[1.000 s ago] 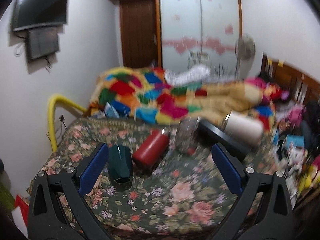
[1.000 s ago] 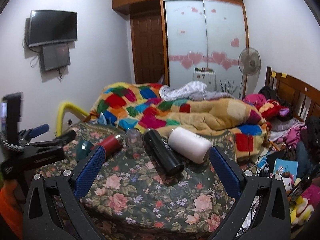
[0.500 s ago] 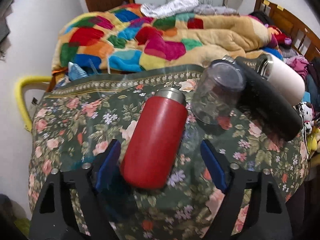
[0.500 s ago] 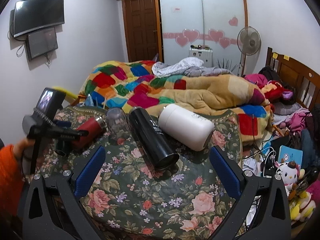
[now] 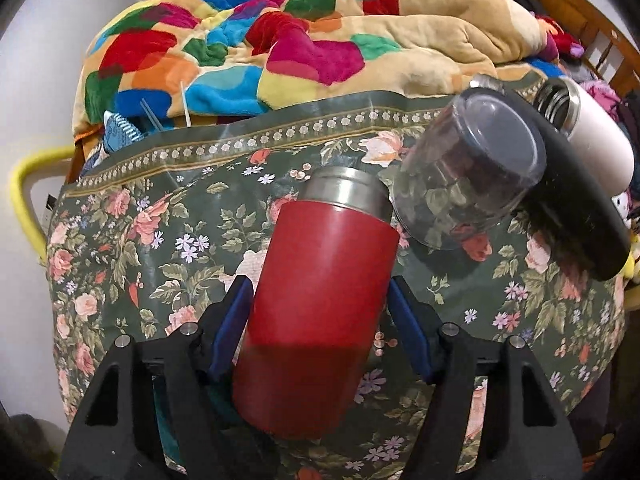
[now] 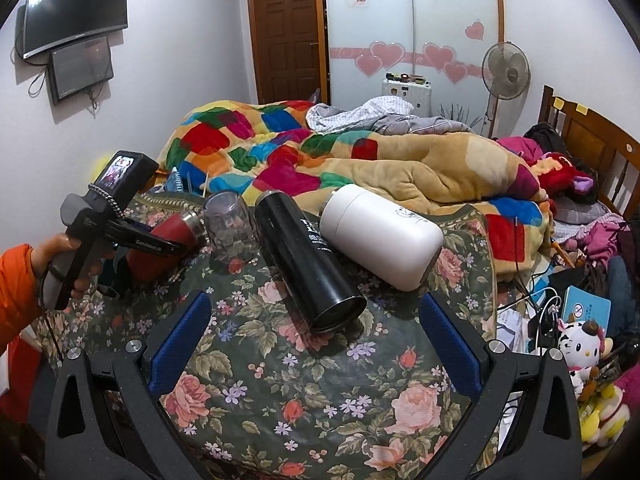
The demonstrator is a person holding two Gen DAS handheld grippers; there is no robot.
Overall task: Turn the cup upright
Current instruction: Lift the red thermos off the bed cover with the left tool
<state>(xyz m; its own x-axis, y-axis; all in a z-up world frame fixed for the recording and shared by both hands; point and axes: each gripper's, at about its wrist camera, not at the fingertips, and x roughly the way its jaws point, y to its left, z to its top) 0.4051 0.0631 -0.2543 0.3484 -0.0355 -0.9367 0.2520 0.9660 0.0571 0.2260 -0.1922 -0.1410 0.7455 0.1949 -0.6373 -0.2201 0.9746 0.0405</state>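
Note:
A red cup with a steel rim (image 5: 320, 292) lies on its side on the floral tablecloth (image 5: 140, 240), steel end pointing away. My left gripper (image 5: 318, 320) has closed its blue pads against both sides of the red cup's body. In the right wrist view the red cup (image 6: 168, 240) lies at the left, with the hand-held left gripper (image 6: 132, 236) on it. My right gripper (image 6: 316, 332) is open and empty above the table's near side, just in front of the black bottle (image 6: 308, 264).
A clear glass jar (image 5: 468, 168) stands upside down right of the red cup. The black bottle (image 5: 572, 200) and a white flask (image 5: 592, 136) lie on their sides at the right. A dark green cup (image 5: 172, 440) is partly hidden under my left gripper. A bed with a colourful blanket (image 5: 280, 48) is behind.
My left gripper moved forward and down over the red cup and its fingers closed in on it. My right gripper stayed open and nearly still.

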